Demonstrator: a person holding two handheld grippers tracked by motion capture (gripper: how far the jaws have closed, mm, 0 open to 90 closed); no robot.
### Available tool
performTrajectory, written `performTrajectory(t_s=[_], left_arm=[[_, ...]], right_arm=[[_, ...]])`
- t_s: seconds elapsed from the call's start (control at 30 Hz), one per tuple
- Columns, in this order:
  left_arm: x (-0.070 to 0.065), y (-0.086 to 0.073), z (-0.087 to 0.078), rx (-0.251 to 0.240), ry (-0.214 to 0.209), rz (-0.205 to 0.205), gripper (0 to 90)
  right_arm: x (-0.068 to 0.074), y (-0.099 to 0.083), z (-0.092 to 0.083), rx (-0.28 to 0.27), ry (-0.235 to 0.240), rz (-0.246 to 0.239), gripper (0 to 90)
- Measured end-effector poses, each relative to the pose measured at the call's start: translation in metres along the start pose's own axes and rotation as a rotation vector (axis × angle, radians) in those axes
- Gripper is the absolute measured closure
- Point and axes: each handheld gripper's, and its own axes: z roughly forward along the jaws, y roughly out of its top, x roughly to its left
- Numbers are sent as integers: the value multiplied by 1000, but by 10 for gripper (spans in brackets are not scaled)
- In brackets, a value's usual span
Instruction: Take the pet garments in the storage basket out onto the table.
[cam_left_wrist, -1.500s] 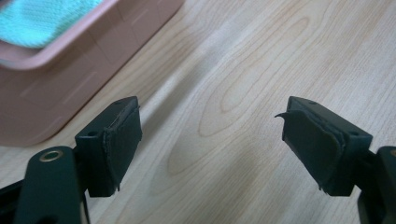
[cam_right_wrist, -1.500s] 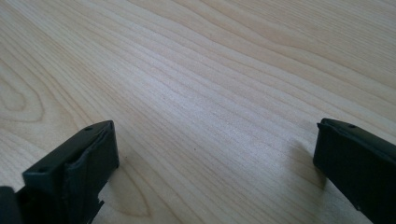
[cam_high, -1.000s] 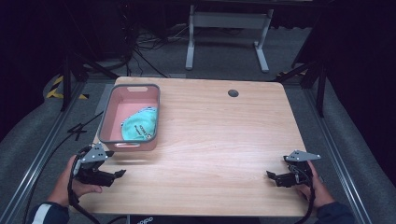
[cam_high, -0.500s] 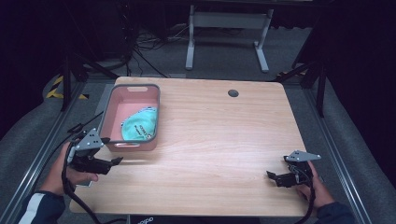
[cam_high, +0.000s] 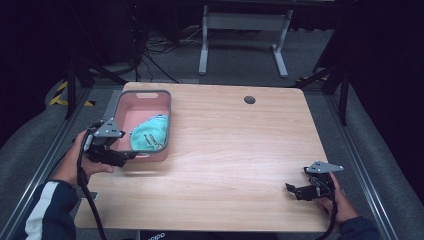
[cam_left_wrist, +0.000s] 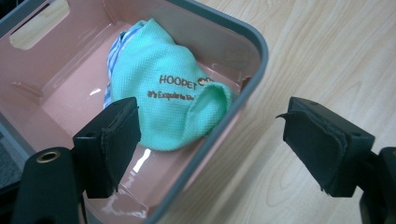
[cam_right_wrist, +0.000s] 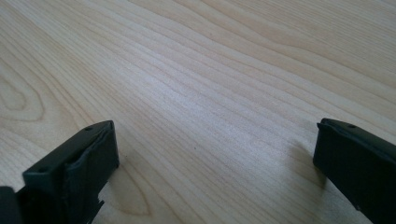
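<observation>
A pink bin with a grey rim (cam_high: 167, 116) stands at the table's left side, and a crumpled teal cloth with dark lettering (cam_high: 150, 136) lies in its near right corner. My left gripper (cam_high: 131, 156) hovers at the bin's near left corner, open, with nothing between its jaws. In the left gripper view the teal cloth (cam_left_wrist: 175, 105) lies ahead inside the bin (cam_left_wrist: 259, 44), whose near rim runs between the open jaws of the left gripper (cam_left_wrist: 219, 144). My right gripper (cam_high: 291, 189) rests low near the table's front right corner, open. In the right gripper view, bare wood lies between that gripper's (cam_right_wrist: 215, 168) jaws.
The wooden table (cam_high: 235, 150) has a round dark grommet hole (cam_high: 249, 99) near its far edge. Beyond the table stand a white metal frame (cam_high: 240, 30) and cables on a grey floor. Cables trail from both grippers toward the near edge.
My left gripper has risen and moved forward and left, from the table's front left up beside the bin's near corner. The right gripper has stayed where it was.
</observation>
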Motion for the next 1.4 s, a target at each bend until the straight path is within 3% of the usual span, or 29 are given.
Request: performTrajectory(t_s=[0.23,0.4,0.6,0.8,0.93,1.03,1.17,1.4], left_arm=[[11,18,19,55,-18,5,188],[22,32,40,121,-31,16,186],[37,46,66,175,-60,1,182],[45,51,90,223,-63,-13,178],[54,52,108,280,-72,-55,172],[57,51,117,304,-65,-63,193],[65,48,138,362,-72,-126,179],[67,46,154,390,-77,-184,155]], right_arm=[[0,0,0,0,0,0,5],[0,0,0,1,-1,0,5],[0,0,0,1,-1,-1,5],[0,0,0,1,-1,0,5],[0,0,0,1,-1,0,5],[0,0,0,1,-1,0,5],[0,0,0,1,-1,0,5],[0,0,0,0,-1,0,5]])
